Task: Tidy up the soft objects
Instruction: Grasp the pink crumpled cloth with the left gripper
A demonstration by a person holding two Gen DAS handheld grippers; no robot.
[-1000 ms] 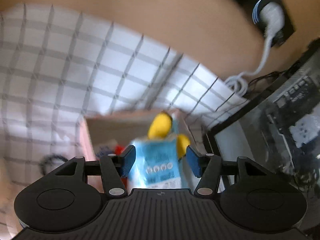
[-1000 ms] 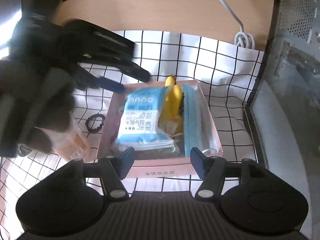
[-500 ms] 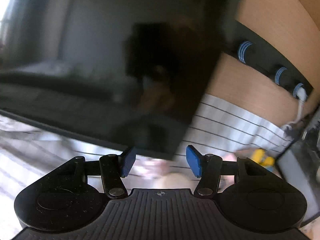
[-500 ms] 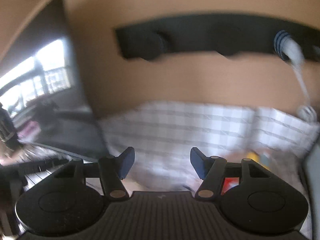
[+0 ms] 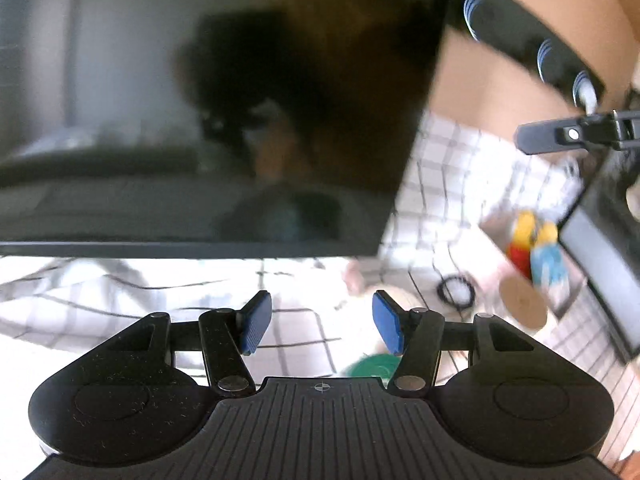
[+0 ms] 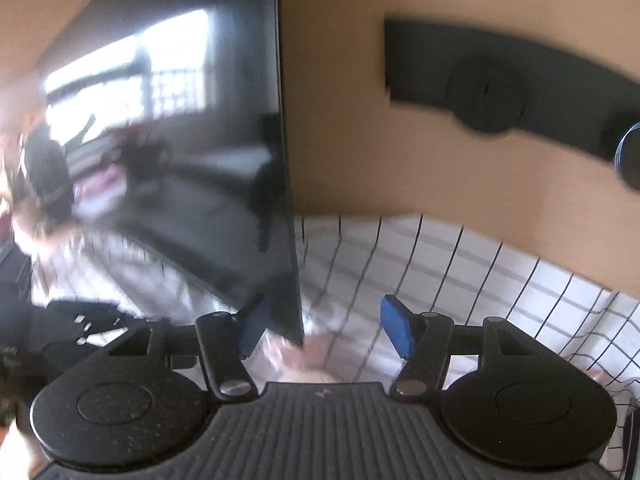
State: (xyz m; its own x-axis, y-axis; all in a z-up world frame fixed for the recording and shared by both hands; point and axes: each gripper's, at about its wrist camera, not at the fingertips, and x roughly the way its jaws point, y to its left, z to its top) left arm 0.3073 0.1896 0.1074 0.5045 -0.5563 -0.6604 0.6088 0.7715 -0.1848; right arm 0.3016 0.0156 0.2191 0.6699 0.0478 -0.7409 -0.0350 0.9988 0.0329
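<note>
Swung both my grippers, left [image 5: 318, 326] and right [image 6: 322, 330], off the pink box [image 5: 496, 232], now at 3 o'clock; jaws open, empty, next soft item needs finding.

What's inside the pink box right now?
In the pink box: a yellow-and-red soft toy and a light-blue packet. The picture is blurred, and anything beneath them is hidden.

Both views swung from box [image 5: 532, 256] to monitor [image 5: 208, 120]
</note>
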